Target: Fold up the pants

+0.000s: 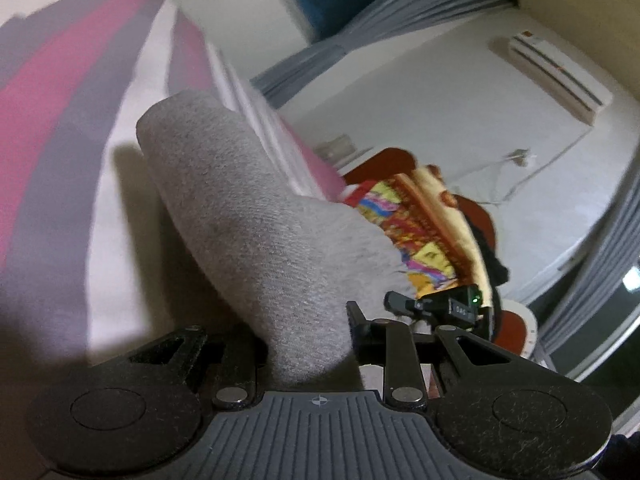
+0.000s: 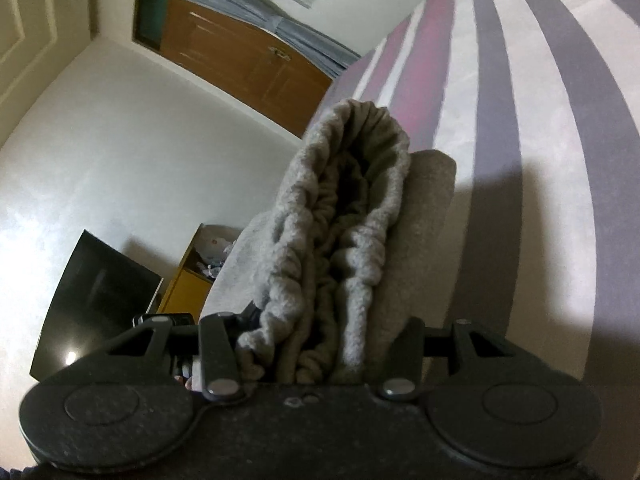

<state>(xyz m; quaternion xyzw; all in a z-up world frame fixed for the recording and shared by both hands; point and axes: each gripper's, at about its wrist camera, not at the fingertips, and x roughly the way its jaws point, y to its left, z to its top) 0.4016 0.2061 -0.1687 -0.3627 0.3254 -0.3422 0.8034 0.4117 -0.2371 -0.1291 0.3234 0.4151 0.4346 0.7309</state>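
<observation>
Gripping the grey pants (image 1: 256,224) at one end, the left gripper (image 1: 312,344) was clamped tight on a smooth fold of fabric, lifted over the striped bedsheet (image 1: 60,120) near its edge. The right gripper (image 2: 320,352) held the bunched elastic waistband (image 2: 352,200) between half-closed jaws, also clear of the sheet. Both ends up likely to carry the pants into the next fold. Patterned blanket (image 1: 420,220) lay off the bed's edge.
</observation>
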